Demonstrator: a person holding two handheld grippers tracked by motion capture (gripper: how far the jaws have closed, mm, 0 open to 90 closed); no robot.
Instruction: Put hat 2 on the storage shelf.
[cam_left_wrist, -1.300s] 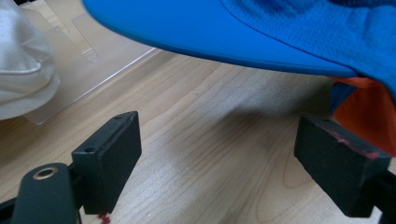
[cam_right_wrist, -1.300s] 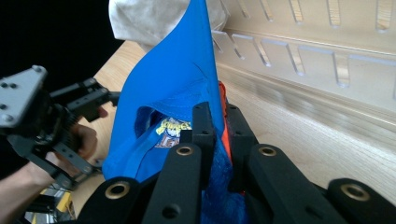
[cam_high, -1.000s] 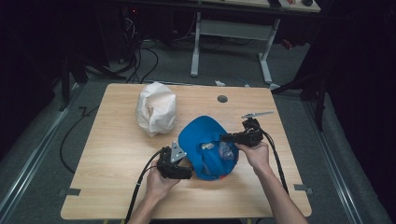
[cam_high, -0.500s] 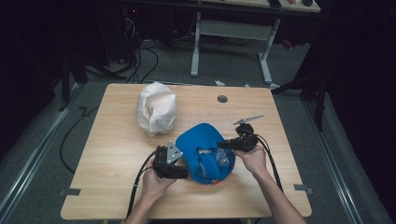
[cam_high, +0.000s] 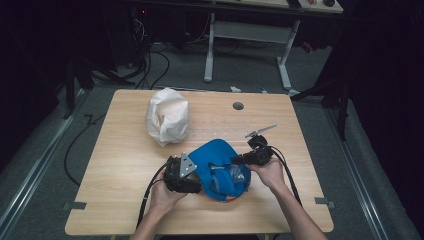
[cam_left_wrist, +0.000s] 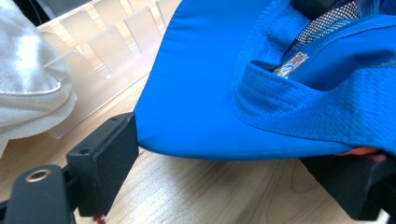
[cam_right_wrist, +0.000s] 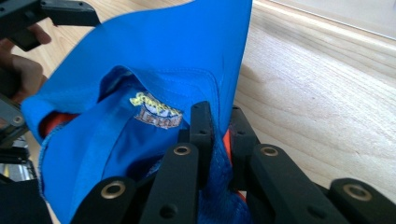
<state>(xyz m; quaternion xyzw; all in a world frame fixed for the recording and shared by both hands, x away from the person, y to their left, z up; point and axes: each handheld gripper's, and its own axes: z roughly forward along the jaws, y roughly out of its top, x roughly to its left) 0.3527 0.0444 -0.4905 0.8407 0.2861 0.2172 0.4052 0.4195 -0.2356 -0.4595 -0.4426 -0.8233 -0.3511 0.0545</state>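
Blue cap (cam_high: 220, 167) gripped from both sides, near front edge of table (cam_high: 125, 150).

Since a second ago: cap drawn nearer the person and turned over, inside now facing up; right gripper (cam_high: 239, 161) closed on the fabric edge, left gripper (cam_high: 192, 186) clamped across the brim. Judged ready for folding or reshaping, not yet placed. Right gripper view (cam_right_wrist: 217, 126): jaws pinching cloth, printed label (cam_right_wrist: 156, 111) inside. Left gripper view (cam_left_wrist: 210, 154): brim (cam_left_wrist: 196, 93) wedged between wide-set jaws, mesh lining, white bag (cam_left_wrist: 28, 74) beside a clear rack (cam_left_wrist: 107, 51). High view: bag (cam_high: 167, 121) well apart, behind the cap.
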